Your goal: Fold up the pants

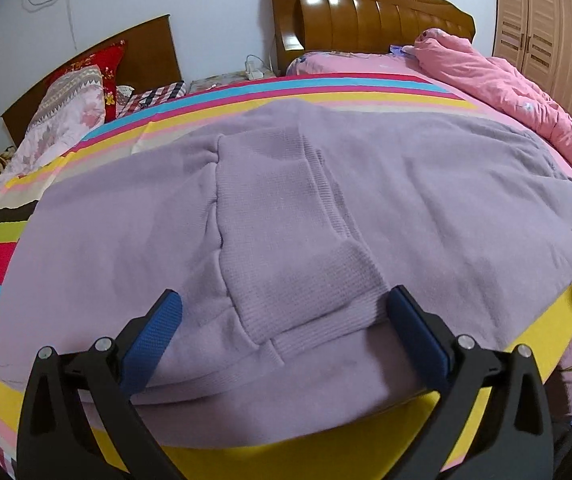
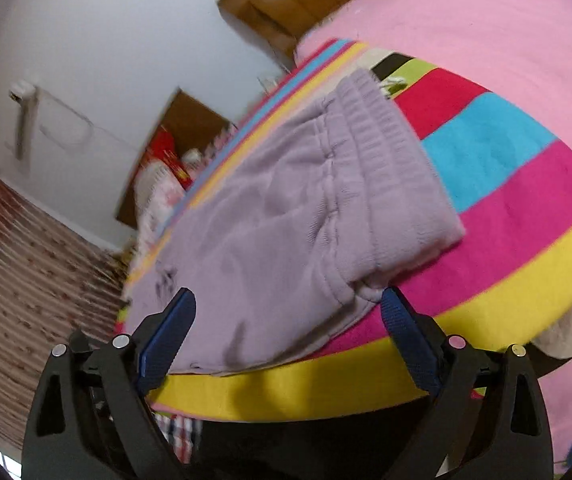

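Lilac sweatpants (image 1: pixel 426 216) lie folded flat on a striped blanket (image 1: pixel 326 88) on the bed. In the left wrist view the ribbed leg cuffs (image 1: pixel 286 248) lie on top, pointing toward me. My left gripper (image 1: pixel 283 304) is open, its blue pads either side of the near cuff, gripping nothing. In the right wrist view the pants (image 2: pixel 269 232) show their elastic waistband (image 2: pixel 386 168) at the right end. My right gripper (image 2: pixel 288 304) is open over the near corner of the waistband end, gripping nothing.
A pink quilt (image 1: pixel 526 92) is bunched at the right of the bed under a wooden headboard (image 1: pixel 366 16). A second bed with pillows (image 1: pixel 73 100) stands at the left. A wardrobe (image 1: pixel 558 32) is at the far right. The bed's near edge (image 2: pixel 306 392) is below my right gripper.
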The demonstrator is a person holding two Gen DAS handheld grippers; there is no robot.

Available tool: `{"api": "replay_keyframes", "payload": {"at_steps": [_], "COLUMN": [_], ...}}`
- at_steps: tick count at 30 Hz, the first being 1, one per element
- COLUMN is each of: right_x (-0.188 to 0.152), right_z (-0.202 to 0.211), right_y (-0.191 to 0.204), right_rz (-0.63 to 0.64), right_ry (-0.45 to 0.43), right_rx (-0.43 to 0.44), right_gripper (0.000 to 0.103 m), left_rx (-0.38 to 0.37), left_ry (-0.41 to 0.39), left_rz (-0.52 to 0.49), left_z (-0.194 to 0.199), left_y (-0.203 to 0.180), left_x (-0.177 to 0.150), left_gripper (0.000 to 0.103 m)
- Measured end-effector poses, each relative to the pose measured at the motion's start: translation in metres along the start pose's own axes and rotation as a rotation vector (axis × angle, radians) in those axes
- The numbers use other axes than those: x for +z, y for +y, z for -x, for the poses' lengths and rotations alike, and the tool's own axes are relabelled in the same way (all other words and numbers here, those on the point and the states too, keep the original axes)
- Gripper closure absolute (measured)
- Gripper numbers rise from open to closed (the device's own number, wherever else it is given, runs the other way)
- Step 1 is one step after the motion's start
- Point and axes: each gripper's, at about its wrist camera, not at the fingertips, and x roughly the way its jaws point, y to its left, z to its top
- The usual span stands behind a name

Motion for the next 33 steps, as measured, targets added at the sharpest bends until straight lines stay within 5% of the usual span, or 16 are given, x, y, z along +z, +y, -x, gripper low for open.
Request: {"api": "replay_keyframes", "payload": {"at_steps": [5,8,10,16,21,27,33], "right_x": [0.014,-0.001,-0.009,-0.005,-0.005,-0.009,-0.013], "right_z": [0.005,0.003,0.000,0.011,0.003,0.013,0.028], "right_y": [-0.015,0.011,0.020,0.001,0.015,0.011,0.002], "right_rz": [-0.177,-0.038,-0.004,-0.117,-0.029,-0.026,-0.092], "right_ry": [-0.005,0.026,0.064,-0.096,-0.005,-0.070,-0.177], "right_rx": [0.028,-0.058,-0.035,-0.041,-0.021,-0.037,0.035], "right_gripper": [0.012,0.013,0.013,0.044,0.045,0.066,0.070], "left_rx": [-0.004,-0.006,-0.003,-0.005,-0.004,-0.006,-0.028], "left_ry": [-0.004,-0.006,-0.007,-0.008,-0.010,-0.013,-0.121], "left_rz": [-0.001,-0.002,-0.003,-0.005,-0.006,-0.006,-0.013], "left_z": [-0.001,0.000,0.000,0.000,0.000,0.002,0.041], "left_y": [0.001,0.002,0.002,0.001,0.001,0.002,-0.001], "left_x": [-0.003,-0.004,-0.003,-0.005,-0.006,-0.007,0.000], "left_gripper": [0.001,0.001,0.001,0.001,0.001,0.001,0.003]}}
